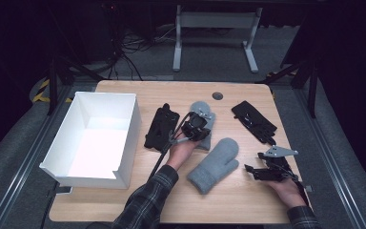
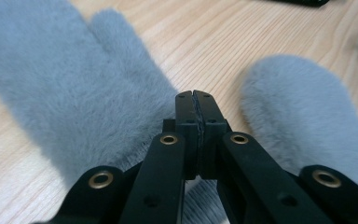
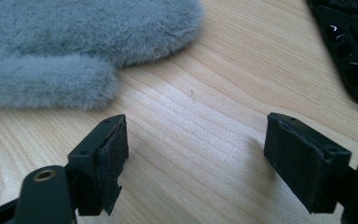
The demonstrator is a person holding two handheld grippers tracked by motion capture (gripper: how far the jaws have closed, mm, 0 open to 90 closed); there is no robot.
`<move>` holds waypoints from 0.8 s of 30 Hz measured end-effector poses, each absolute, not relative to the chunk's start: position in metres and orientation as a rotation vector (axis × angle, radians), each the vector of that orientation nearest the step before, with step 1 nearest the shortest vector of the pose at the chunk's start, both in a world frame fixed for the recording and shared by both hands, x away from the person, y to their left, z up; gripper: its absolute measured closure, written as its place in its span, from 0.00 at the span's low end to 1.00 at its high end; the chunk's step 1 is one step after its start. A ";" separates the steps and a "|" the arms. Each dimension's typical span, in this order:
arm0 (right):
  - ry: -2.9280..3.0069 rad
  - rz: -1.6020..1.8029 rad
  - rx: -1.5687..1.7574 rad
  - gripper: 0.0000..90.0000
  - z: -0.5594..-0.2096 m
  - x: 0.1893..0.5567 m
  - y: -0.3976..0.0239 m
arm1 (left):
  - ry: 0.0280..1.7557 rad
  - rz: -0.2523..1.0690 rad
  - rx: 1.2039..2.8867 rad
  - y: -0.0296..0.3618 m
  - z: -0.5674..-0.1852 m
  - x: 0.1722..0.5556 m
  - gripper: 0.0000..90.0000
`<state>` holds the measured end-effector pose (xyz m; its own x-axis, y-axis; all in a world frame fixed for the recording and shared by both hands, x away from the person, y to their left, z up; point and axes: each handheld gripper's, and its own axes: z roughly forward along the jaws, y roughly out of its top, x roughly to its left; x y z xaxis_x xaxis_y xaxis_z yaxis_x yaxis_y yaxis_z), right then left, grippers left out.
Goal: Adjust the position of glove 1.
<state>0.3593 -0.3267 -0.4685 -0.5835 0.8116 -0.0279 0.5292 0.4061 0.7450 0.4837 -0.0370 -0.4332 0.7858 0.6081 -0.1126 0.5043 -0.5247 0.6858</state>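
Observation:
Two grey furry mittens lie mid-table: a far mitten [image 1: 203,110] and a near mitten [image 1: 214,165]. My left gripper [image 1: 198,125] hovers over the far one, held by a hand in a plaid sleeve. In the left gripper view its jaws [image 2: 196,100] are shut, tips at the edge of the far mitten [image 2: 65,79], nothing visibly pinched; the near mitten [image 2: 303,112] is to the right. My right gripper [image 1: 249,170] rests at the right, open. In the right gripper view it [image 3: 196,154] spans bare wood, short of the near mitten [image 3: 74,37].
A white open box [image 1: 126,138] stands at the table's left. One black glove [image 1: 161,126] lies left of the mittens, another black glove [image 1: 254,121] [image 3: 349,51] at the right. A round cable hole [image 1: 217,96] sits near the wooden table's [image 1: 238,200] far edge.

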 end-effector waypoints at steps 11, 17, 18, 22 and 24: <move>2.281 1.000 1.150 0.25 -0.469 0.359 -0.327 | 0.805 0.148 2.270 -0.018 -0.436 0.473 1.00; 2.281 0.999 1.150 0.25 -0.469 0.359 -0.327 | 0.796 0.127 2.275 -0.001 -0.437 0.460 1.00; 2.281 0.999 1.150 0.25 -0.469 0.359 -0.327 | 0.793 0.122 2.282 0.001 -0.437 0.458 1.00; 2.281 0.999 1.151 0.25 -0.468 0.359 -0.327 | 0.777 0.110 2.295 0.009 -0.436 0.448 1.00; 2.280 0.999 1.151 0.25 -0.469 0.359 -0.327 | 0.773 0.103 2.299 0.013 -0.436 0.443 1.00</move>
<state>0.3594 -0.3267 -0.4685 -0.5829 0.8120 -0.0289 0.5291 0.4063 0.7450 0.4427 0.0129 -0.4364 0.8189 0.5571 -0.1380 0.5015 -0.5775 0.6442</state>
